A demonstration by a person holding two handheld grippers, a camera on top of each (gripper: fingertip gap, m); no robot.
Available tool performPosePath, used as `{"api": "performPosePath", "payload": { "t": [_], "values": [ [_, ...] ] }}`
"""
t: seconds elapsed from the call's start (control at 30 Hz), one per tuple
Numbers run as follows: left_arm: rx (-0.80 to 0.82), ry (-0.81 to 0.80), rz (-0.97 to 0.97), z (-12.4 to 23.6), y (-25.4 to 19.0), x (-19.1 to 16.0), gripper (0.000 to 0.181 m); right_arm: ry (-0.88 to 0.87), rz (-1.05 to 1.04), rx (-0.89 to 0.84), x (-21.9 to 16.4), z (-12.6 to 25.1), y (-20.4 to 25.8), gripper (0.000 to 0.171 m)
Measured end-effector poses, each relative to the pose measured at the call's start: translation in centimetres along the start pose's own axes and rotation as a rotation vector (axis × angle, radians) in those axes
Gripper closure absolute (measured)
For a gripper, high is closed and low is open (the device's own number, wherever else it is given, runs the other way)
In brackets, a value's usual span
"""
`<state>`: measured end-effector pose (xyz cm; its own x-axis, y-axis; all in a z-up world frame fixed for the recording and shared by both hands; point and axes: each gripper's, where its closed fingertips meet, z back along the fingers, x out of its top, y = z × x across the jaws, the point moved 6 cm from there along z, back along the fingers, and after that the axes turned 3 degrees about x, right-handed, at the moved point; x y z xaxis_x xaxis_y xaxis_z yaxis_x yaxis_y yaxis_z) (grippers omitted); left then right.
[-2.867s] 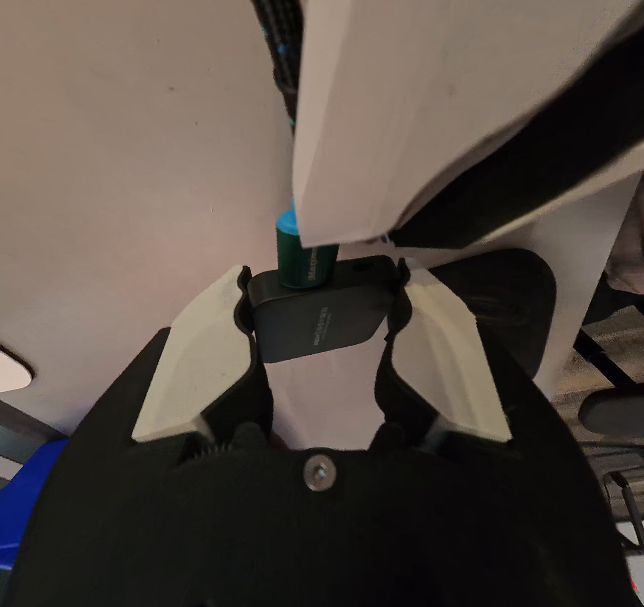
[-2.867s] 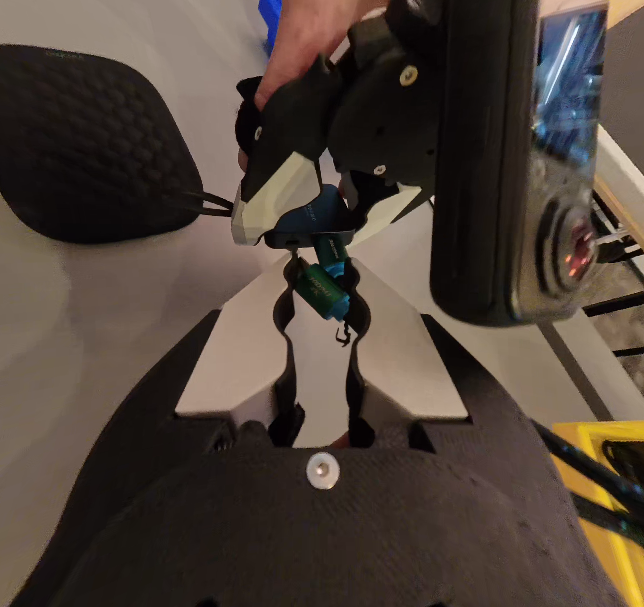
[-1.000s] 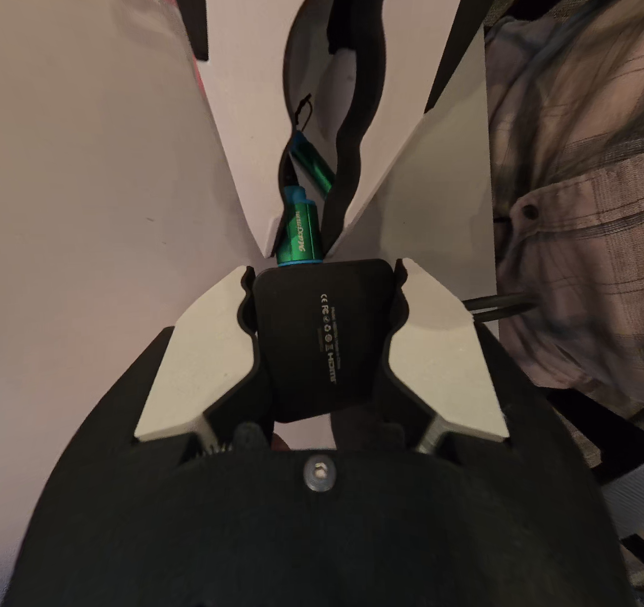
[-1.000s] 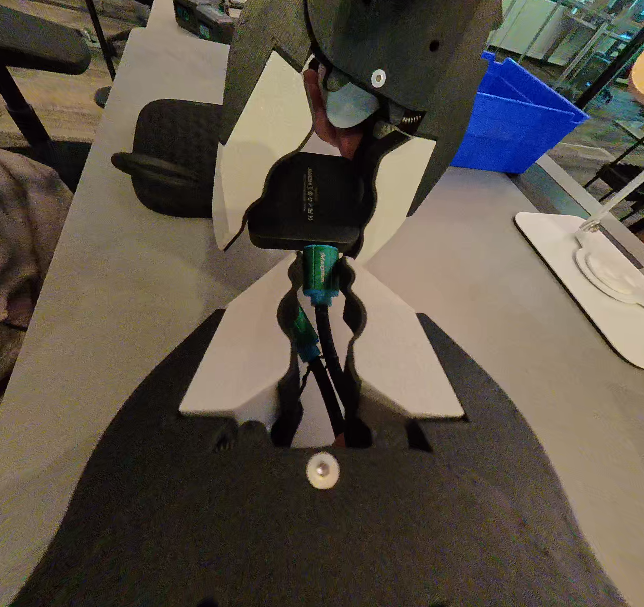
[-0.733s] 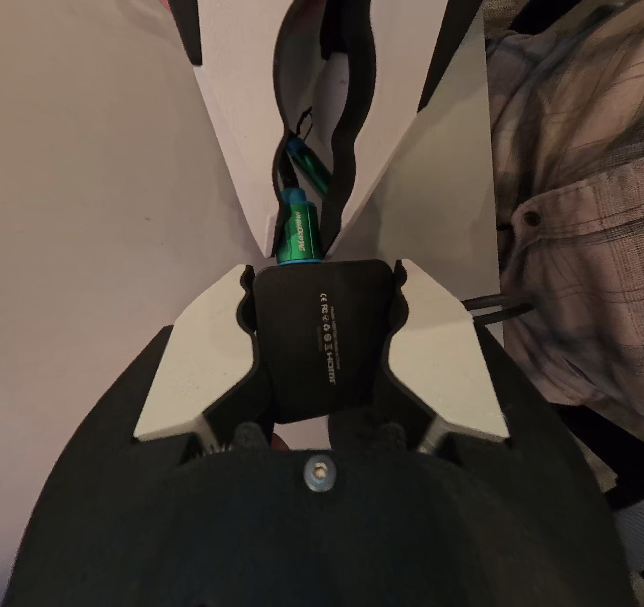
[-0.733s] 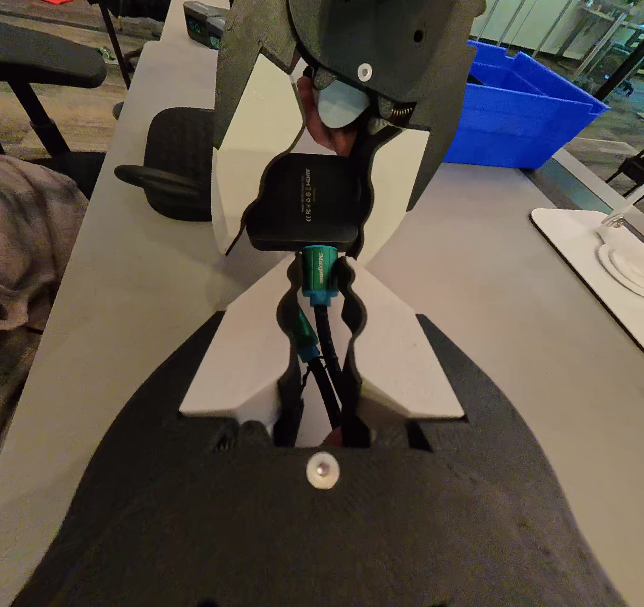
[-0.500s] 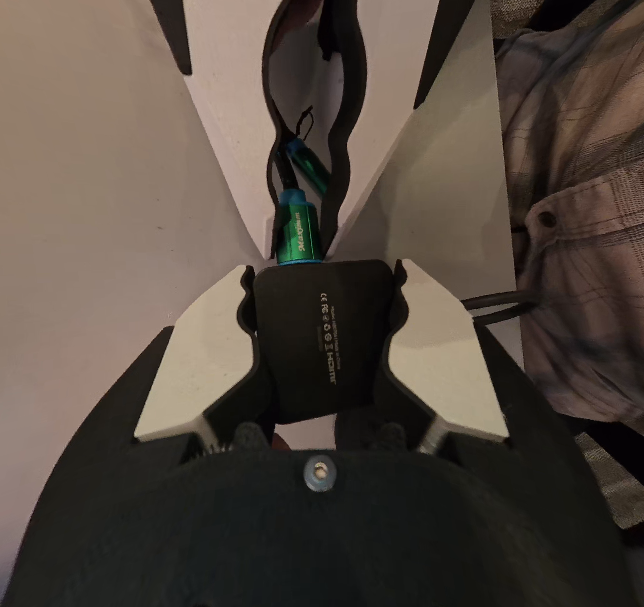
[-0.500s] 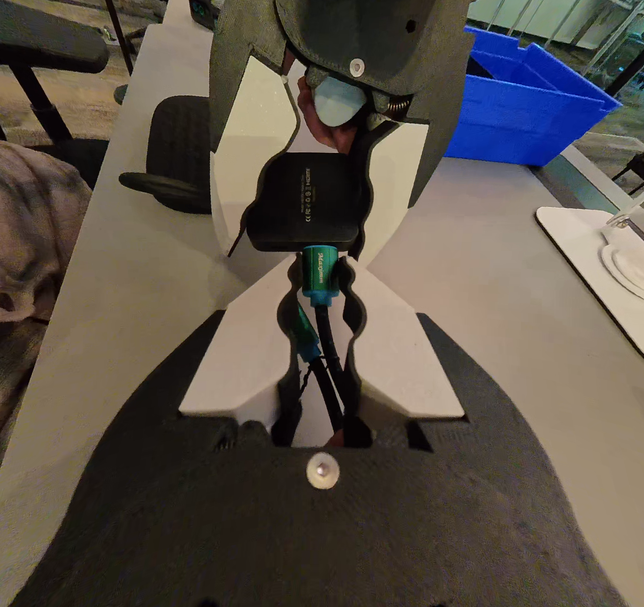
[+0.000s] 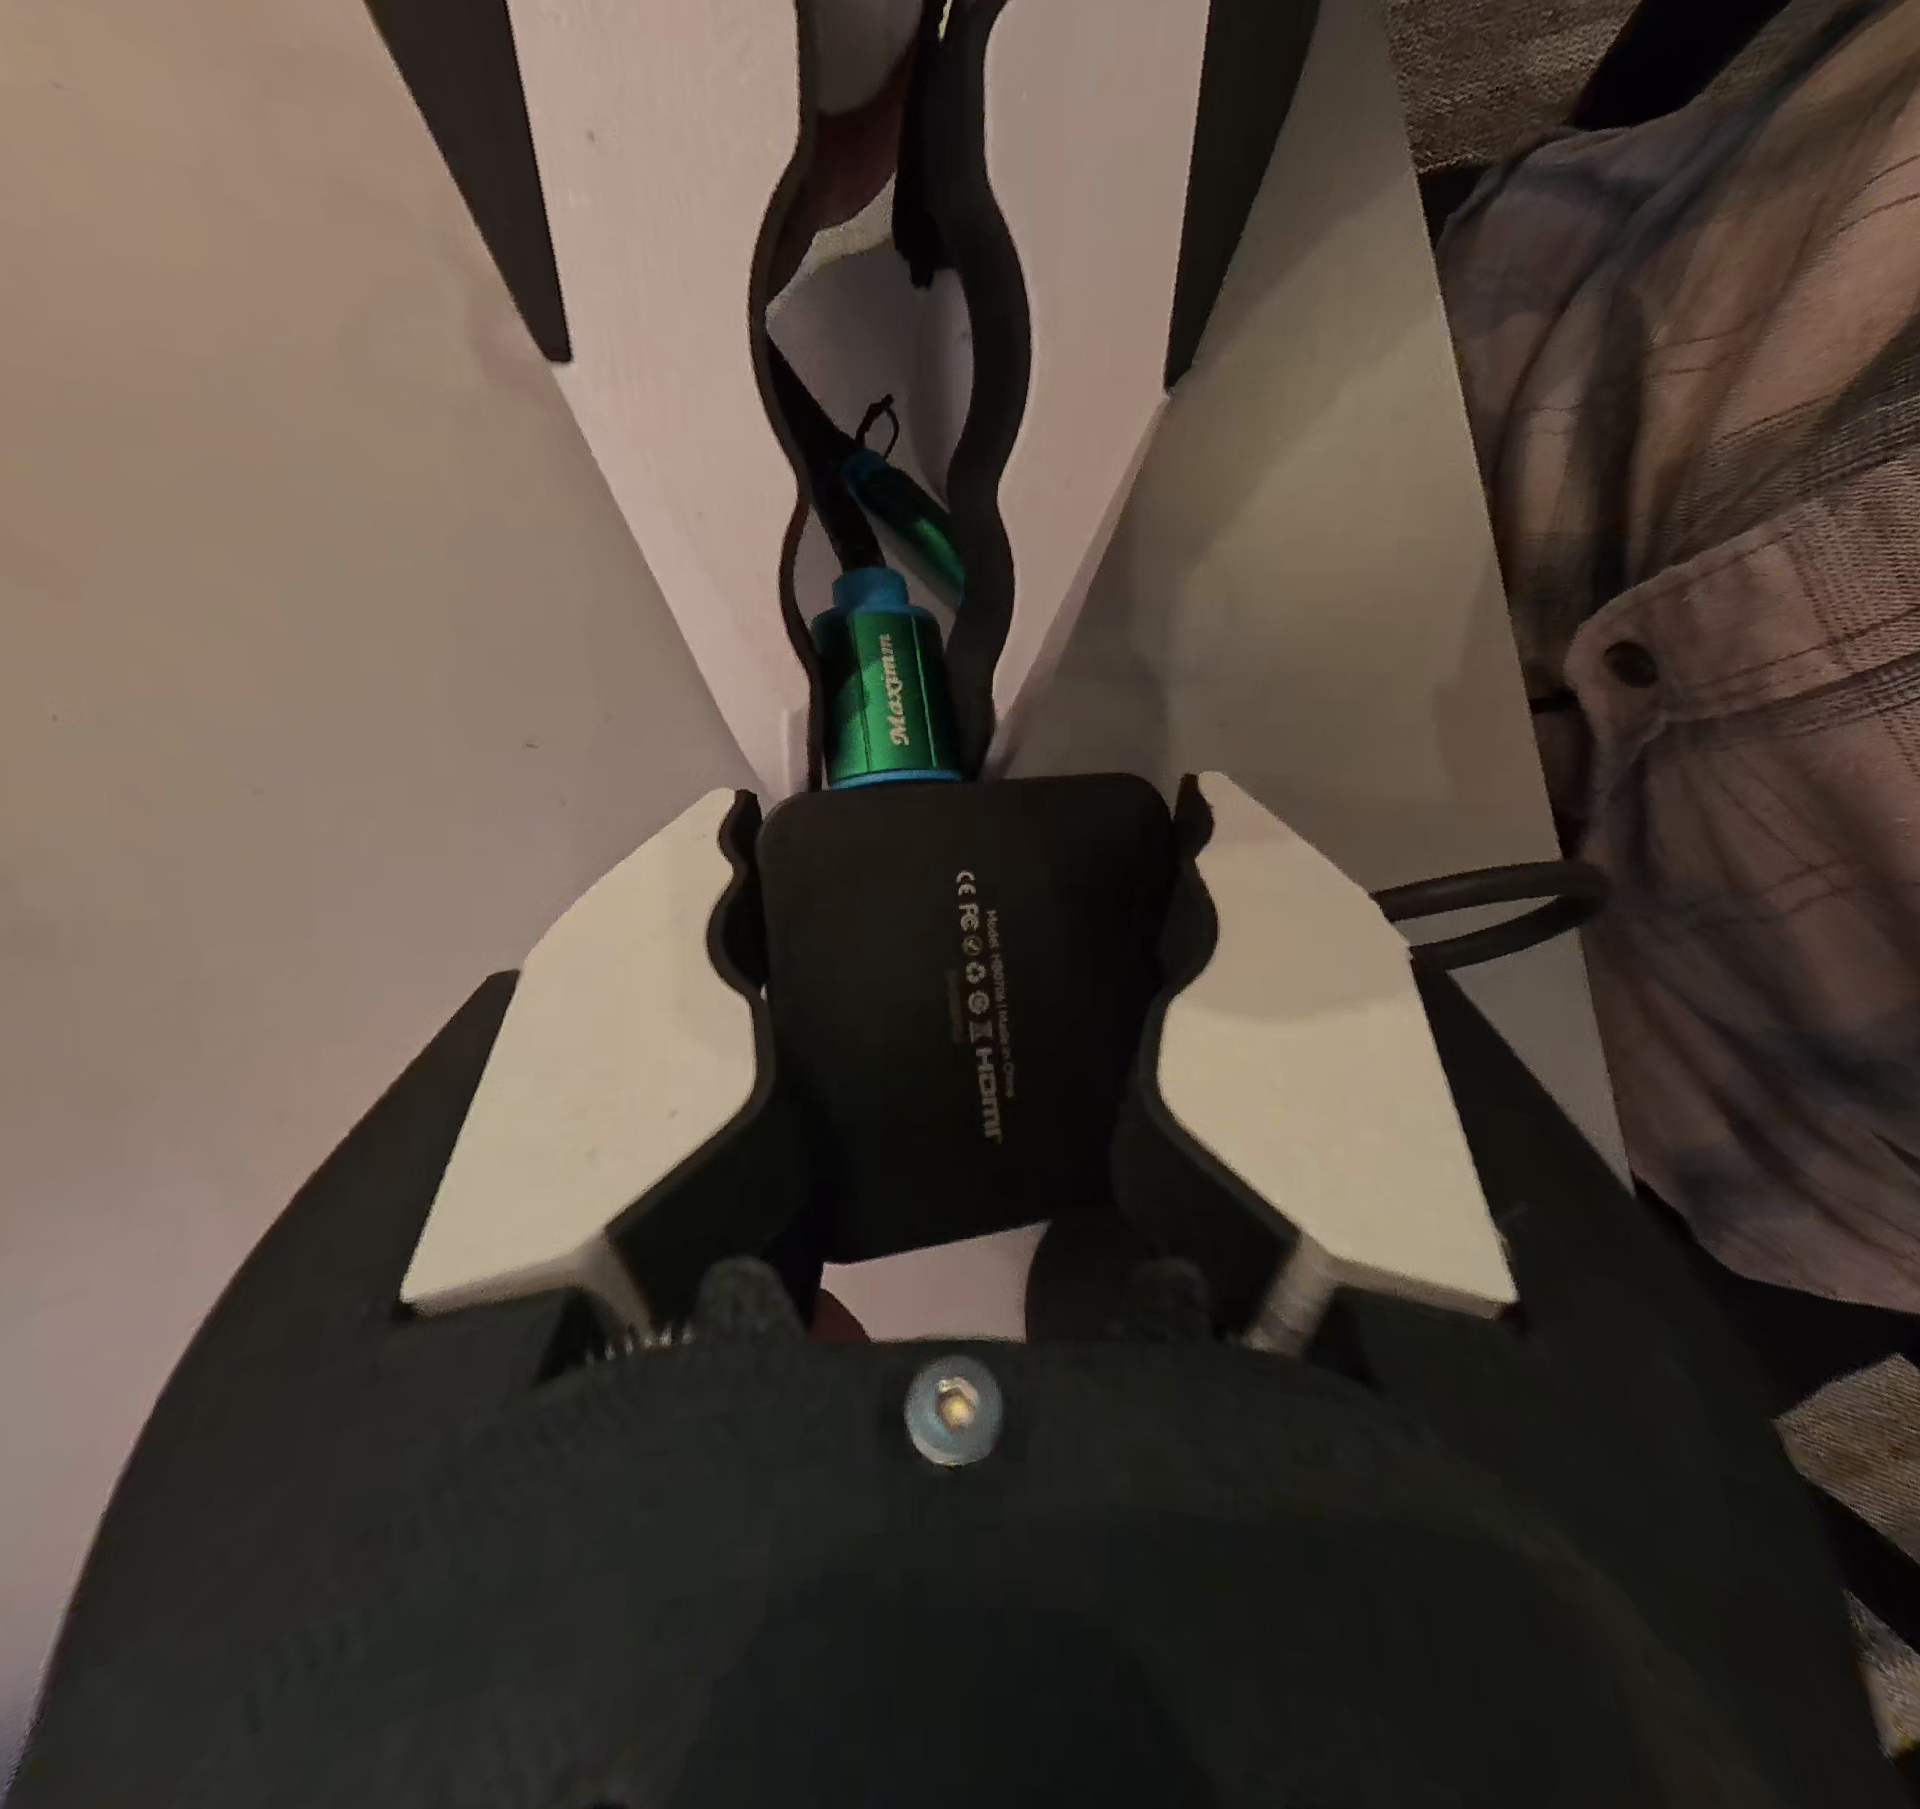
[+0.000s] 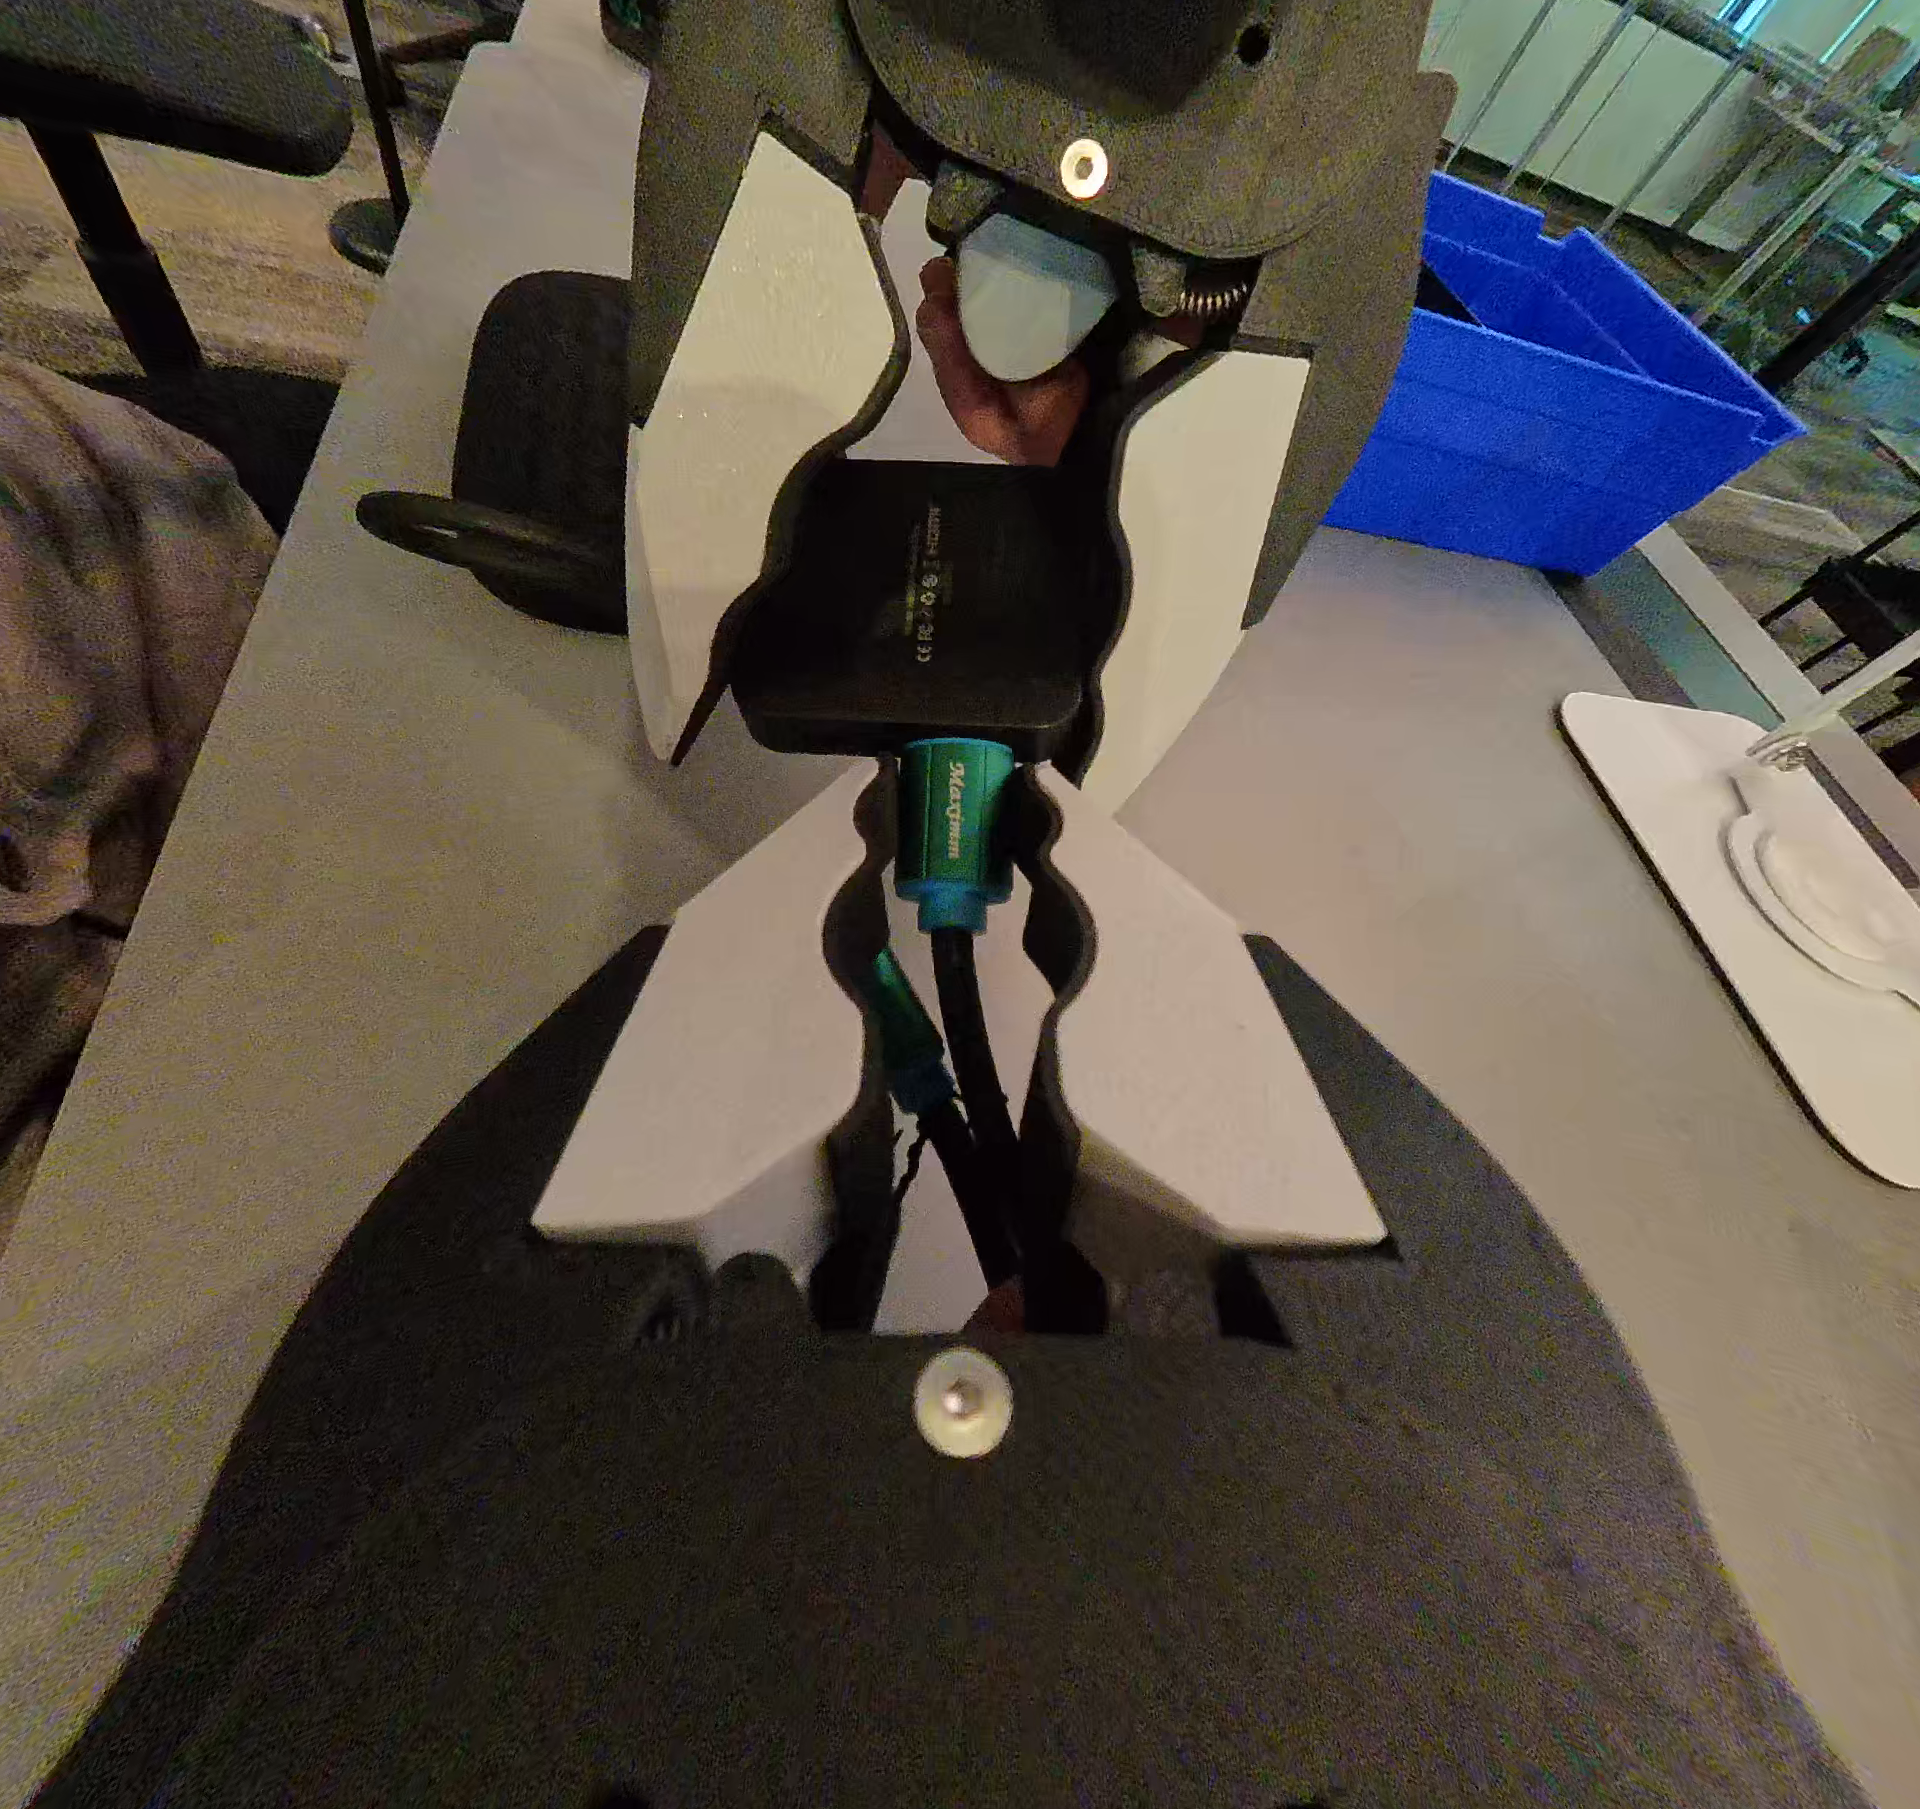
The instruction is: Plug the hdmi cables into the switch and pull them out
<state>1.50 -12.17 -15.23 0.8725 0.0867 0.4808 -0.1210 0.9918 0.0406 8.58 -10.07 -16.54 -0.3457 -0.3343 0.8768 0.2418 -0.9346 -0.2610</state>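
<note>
Both tongs have swung level: left tongs (image 9: pixel 961 912) clamp the HDMI switch (image 9: pixel 961 1011), right tongs (image 10: pixel 951 824) pinch the green plug (image 10: pixel 951 819) at 12 o'clock; push straight.

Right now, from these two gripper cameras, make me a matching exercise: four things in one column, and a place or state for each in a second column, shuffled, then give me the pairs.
Things
1. black switch
2. green plug
3. second green plug
4. blue bin

Place or state
A. hanging loose on its cable, not plugged in
B. on the table, far right, behind the grippers
C. clamped between the fingers of the left gripper
D. seated in the edge of the switch, between the tips of the right gripper

Pairs: 1-C, 2-D, 3-A, 4-B
</note>
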Motion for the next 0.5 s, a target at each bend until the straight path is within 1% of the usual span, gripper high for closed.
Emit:
{"api": "performPosePath", "payload": {
  "t": [0.23,0.37,0.47,0.5],
  "values": [
    [0.019,-0.04,0.035,-0.4,0.2,-0.4,0.106,0.126,0.025,-0.021,-0.2,0.2,-0.1,0.152],
    [0.013,-0.059,0.039,-0.5,0.0,-0.1,0.106,0.112,0.008,-0.005,-0.2,0.7,0.2,0.152],
    [0.026,-0.071,0.051,-0.1,0.0,0.4,0.107,0.051,-0.067,0.015,-0.2,1.3,0.0,0.152],
    [0.04,-0.058,0.049,-0.3,0.1,0.4,0.107,0.07,-0.05,0.005,-0.3,1.3,0.0,0.152]
  ]
}}
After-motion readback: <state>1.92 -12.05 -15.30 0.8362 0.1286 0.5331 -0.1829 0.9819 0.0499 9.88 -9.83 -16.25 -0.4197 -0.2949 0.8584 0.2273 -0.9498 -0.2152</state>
